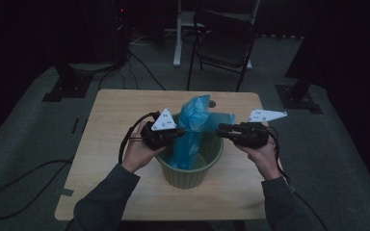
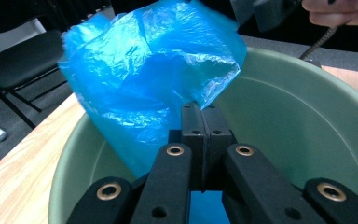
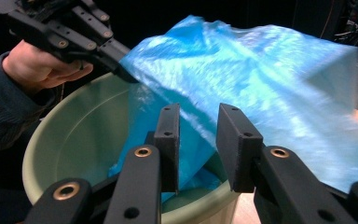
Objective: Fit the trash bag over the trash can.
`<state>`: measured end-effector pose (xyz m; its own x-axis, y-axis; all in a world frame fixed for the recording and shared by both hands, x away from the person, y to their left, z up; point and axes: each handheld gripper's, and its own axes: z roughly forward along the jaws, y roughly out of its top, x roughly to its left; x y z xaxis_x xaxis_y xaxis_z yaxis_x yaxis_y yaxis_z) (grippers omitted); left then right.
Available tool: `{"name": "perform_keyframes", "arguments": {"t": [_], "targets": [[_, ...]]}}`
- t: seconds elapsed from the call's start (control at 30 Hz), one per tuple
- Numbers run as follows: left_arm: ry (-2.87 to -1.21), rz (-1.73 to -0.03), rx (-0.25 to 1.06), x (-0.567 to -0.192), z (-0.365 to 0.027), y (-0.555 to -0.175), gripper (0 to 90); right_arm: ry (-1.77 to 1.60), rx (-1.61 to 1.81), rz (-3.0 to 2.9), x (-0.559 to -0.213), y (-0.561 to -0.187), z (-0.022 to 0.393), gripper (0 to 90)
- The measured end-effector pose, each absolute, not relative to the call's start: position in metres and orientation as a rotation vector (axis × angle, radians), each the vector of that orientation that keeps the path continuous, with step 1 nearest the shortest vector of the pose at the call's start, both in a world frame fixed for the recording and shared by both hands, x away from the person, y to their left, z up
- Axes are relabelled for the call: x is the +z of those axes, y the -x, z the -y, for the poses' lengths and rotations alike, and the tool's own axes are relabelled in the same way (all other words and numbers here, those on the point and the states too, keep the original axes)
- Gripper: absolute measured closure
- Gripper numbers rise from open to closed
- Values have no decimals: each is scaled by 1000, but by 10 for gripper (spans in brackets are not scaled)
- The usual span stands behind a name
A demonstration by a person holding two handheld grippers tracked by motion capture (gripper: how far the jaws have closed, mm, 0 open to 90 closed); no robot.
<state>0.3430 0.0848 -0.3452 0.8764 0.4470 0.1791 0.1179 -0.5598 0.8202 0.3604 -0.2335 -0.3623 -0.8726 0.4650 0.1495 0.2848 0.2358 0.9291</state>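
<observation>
**Left gripper pinches a blue bag over the green bucket; right gripper stands open beside it**

The left gripper (image 2: 201,122) has its two black jaws pressed together, with an edge of the thin, crinkled blue plastic bag (image 2: 154,74) caught between their tips. In the right gripper view the same gripper (image 3: 121,65) reaches in from the upper left, its tips buried in the bag's edge, a hand (image 3: 39,70) wrapped around its body.

The right gripper (image 3: 200,140) has its jaws parted by a moderate gap. The blue bag (image 3: 261,88) lies just beyond and between them; whether either jaw touches the film cannot be told, since the plastic is blurred there.

In the high view the scene is dim. The left gripper (image 1: 180,133) and right gripper (image 1: 220,129) face each other from either side of the bag (image 1: 192,120), which rises upright between them out of the round pale green plastic bucket (image 1: 185,175). The bucket sits directly below both grippers on the light wooden table (image 1: 111,115). The bag's lower end hangs down inside the bucket, where its bottom is hidden by the wall and by the jaws. Beyond the grippers, a black folding chair (image 1: 224,41) stands on the dark floor, its details hard to make out.
</observation>
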Motion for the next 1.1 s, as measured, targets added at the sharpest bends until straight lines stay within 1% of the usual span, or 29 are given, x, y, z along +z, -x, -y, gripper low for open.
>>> {"name": "perform_keyframes", "arguments": {"t": [0.23, 0.5, 0.53, 0.57, 0.73, 0.83, 1.0, 1.1], "targets": [[-2171, -358, 443, -352, -81, -332, 900, -724, 1708, -2308, -351, -364, 234, 660], [-2185, -322, 428, -357, -76, -325, 900, -702, 1712, -2308, -337, -374, 219, 597], [-2186, -321, 428, -357, -76, -325, 900, -690, 1703, -2320, -335, -378, 214, 572], [-2185, -314, 429, -357, -76, -324, 900, -692, 1701, -2327, -334, -380, 212, 567], [-2185, -298, 428, -357, -75, -321, 900, -704, 1743, -2341, -327, -390, 202, 564], [-2185, -297, 424, -358, -75, -320, 900, -694, 1709, -2374, -325, -394, 194, 567], [-2184, -295, 418, -359, -74, -320, 900, -690, 1647, -2460, -328, -401, 179, 573], [-2183, -299, 416, -360, -74, -319, 900, -680, 1631, -2505, -331, -403, 174, 593]]}}
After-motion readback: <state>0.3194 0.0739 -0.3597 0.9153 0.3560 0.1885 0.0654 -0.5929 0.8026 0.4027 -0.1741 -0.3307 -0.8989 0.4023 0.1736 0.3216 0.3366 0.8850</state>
